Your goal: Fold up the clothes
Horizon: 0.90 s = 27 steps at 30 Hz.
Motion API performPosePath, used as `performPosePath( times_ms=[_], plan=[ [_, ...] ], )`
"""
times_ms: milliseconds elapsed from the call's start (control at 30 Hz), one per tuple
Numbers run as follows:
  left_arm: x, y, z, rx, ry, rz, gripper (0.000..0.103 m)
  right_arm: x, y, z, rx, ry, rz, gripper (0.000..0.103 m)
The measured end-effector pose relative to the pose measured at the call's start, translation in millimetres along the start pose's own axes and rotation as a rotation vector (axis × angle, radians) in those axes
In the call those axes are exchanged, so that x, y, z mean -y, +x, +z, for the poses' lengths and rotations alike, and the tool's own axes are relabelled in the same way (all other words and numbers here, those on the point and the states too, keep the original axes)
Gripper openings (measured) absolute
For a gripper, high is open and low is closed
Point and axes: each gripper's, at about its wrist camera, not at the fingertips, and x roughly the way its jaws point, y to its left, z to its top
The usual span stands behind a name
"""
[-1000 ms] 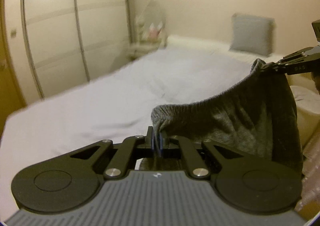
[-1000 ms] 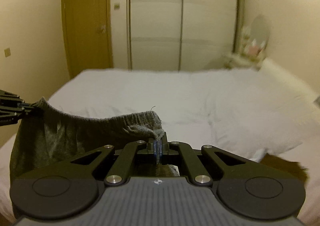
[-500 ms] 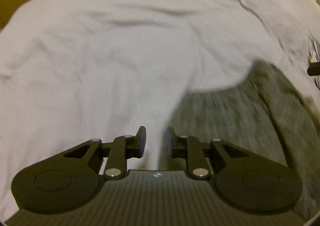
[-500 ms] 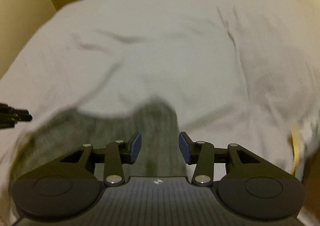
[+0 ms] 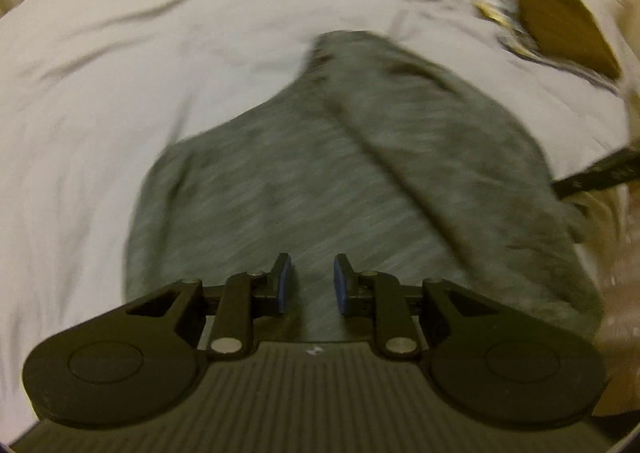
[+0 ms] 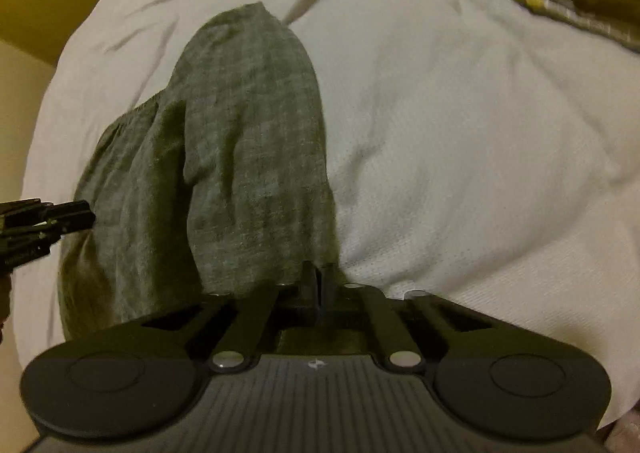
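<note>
Grey knit shorts (image 5: 320, 181): lying on the white bed (image 5: 120, 101), elastic waistband (image 6: 124, 117) at 10 o'clock in the right view. Soft, light, limp; likely to sag and bunch. Left gripper (image 5: 308, 285): jaws open, empty, above the cloth. Right gripper (image 6: 320, 285): jaws closed on the near hem. Best taken hold of at hem corners or waistband.

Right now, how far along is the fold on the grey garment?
Done: the grey garment lies on the white bed, roughly spread and creased. In hand: right gripper is shut on its near edge; left gripper is open above the fabric. Left: no clean fold shows, so folding and flattening remain.
</note>
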Motion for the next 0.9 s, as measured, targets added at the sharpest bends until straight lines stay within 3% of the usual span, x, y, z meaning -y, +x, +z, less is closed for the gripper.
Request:
performPosePath(
  times_ms=[33,200,267,333,367,467,533,567,733,900],
  plan=[
    [6.4,1.2,6.7,0.006,0.034,-0.006,0.018,-1.2,-7.2,1.3,0.009,-0.021,-0.023,0.001],
    [26.8,7.1,40.8,0.047,0.144,-0.026,0.02,-9.5,-68.3,10.7,0.141,-0.246,-0.362,0.0],
    [30.0,8.2,49.8,0.055,0.165,-0.03,0.02,0.6,-87.0,18.2,0.212,-0.253,-0.482,0.0],
    [33.3,13.1,57.2,0.054,0.185,-0.032,0.021,12.6,-95.6,23.8,0.247,-0.231,-0.527,0.002],
    [35.3,16.2,60.1,0.051,0.195,-0.031,0.021,17.4,-97.4,25.2,0.252,-0.216,-0.525,0.003],
    [38.7,23.1,68.1,0.048,0.238,-0.029,0.026,24.3,-100.3,19.3,0.264,-0.123,-0.405,0.013],
    [36.2,26.1,75.1,0.055,0.275,-0.026,0.029,26.0,-91.2,12.2,0.247,-0.053,-0.302,0.033],
    [33.7,27.5,78.9,0.056,0.288,-0.027,0.03,28.7,-85.7,6.8,0.234,-0.018,-0.258,0.036],
    [15.8,52.0,120.1,0.078,0.387,-0.028,0.031,41.0,-66.4,-2.6,0.223,0.027,-0.176,0.037],
    [2.5,99.3,173.9,0.062,0.461,-0.063,0.035,52.3,-42.5,6.8,0.195,-0.042,-0.128,0.037]
  ],
)
